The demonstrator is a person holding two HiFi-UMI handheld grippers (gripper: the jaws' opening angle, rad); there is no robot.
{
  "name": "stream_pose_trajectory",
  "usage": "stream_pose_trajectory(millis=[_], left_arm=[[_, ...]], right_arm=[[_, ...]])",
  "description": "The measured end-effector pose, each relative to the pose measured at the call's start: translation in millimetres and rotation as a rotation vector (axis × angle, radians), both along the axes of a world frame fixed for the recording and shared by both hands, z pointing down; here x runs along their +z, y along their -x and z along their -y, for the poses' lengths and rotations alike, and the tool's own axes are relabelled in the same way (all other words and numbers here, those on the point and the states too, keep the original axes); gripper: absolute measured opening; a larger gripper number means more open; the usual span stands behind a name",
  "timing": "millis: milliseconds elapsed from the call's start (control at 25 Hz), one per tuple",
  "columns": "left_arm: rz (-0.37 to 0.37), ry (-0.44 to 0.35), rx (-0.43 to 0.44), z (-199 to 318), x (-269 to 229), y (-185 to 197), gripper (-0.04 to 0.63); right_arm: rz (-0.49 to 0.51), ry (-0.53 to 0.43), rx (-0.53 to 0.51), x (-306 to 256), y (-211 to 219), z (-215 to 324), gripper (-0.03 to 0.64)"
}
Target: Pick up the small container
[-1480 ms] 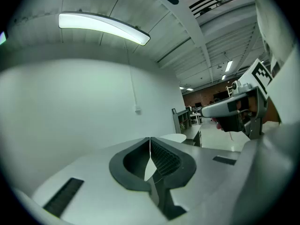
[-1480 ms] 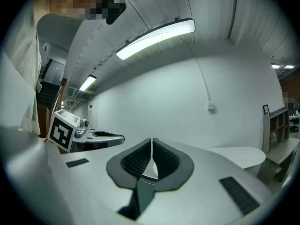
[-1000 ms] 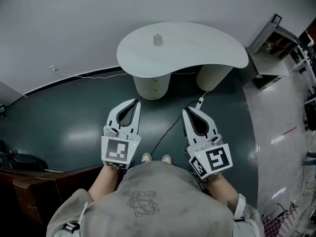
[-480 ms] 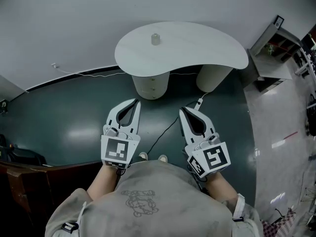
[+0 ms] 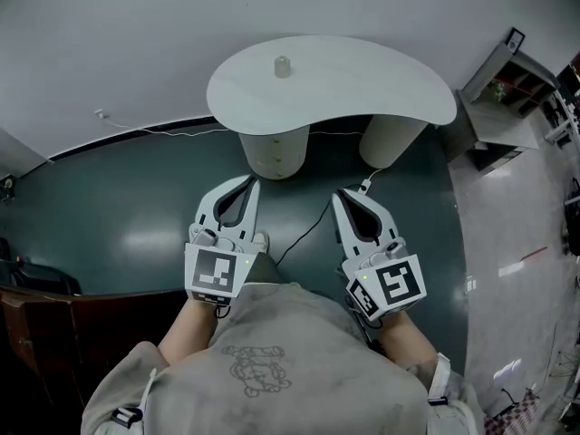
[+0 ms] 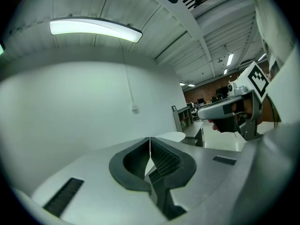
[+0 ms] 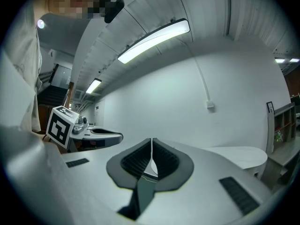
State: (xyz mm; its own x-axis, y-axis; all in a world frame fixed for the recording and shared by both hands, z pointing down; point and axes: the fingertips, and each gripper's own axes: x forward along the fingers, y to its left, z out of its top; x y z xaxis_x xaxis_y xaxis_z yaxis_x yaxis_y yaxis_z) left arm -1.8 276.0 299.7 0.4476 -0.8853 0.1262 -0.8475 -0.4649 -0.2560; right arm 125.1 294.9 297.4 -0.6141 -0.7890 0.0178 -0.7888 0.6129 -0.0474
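Near the far table [image 5: 381, 93] edge stands the small container [image 5: 282, 66].

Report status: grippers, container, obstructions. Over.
Left gripper and right gripper both shut, empty, short of the table. Small container upright on it, untouched. Nothing else stands beside it.

Wall [image 5: 136, 25]: white, plain.
Floor [image 5: 109, 216]: dark green, glossy, with soft reflections; paler strip [image 5: 507, 243] along the right.
Table [image 5: 362, 80]: white kidney-shaped top on two pale round pedestals [image 5: 276, 152], near the wall.
Shelf unit [image 5: 507, 80]: grey, just right of the table.
Wooden furniture [image 5: 45, 333]: dark, lower left.
Cable [image 5: 304, 234]: black, lying across the floor.
Ceiling light [image 7: 154, 41]: long strip, lit.
Socket [image 7: 210, 107]: white, on the wall, below a thin conduit.
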Motion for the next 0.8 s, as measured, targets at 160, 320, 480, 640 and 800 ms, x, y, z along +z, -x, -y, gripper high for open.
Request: stream_pose_trajectory(millis=[160, 320, 480, 640, 800], left_arm=[[0.002, -0.018, 0.002, 5.8, 3.9, -3.6, 0.018], [0.004, -0.033, 0.023, 16.9, 9.4, -9.0, 0.018], [0.005, -0.036, 0.036, 32.1, 11.6, -12.1, 0.018], [0.003, -0.033, 0.038, 53.3, 13.2, -9.1, 0.018], [0.001, -0.029, 0.043, 76.0, 17.9, -1.1, 0.018]], right_arm=[[0.004, -0.008, 0.004, 5.1, -4.4, 6.0, 0.034], [-0.011, -0.022, 0.01, 15.0, -5.6, 12.3, 0.034], [-0.006, -0.02, 0.028, 21.7, -8.4, 25.6, 0.034], [-0.007, -0.01, 0.034, 23.0, -6.3, 46.2, 0.034], [-0.013, 0.004, 0.03, 26.2, 2.6, 69.5, 0.034]])
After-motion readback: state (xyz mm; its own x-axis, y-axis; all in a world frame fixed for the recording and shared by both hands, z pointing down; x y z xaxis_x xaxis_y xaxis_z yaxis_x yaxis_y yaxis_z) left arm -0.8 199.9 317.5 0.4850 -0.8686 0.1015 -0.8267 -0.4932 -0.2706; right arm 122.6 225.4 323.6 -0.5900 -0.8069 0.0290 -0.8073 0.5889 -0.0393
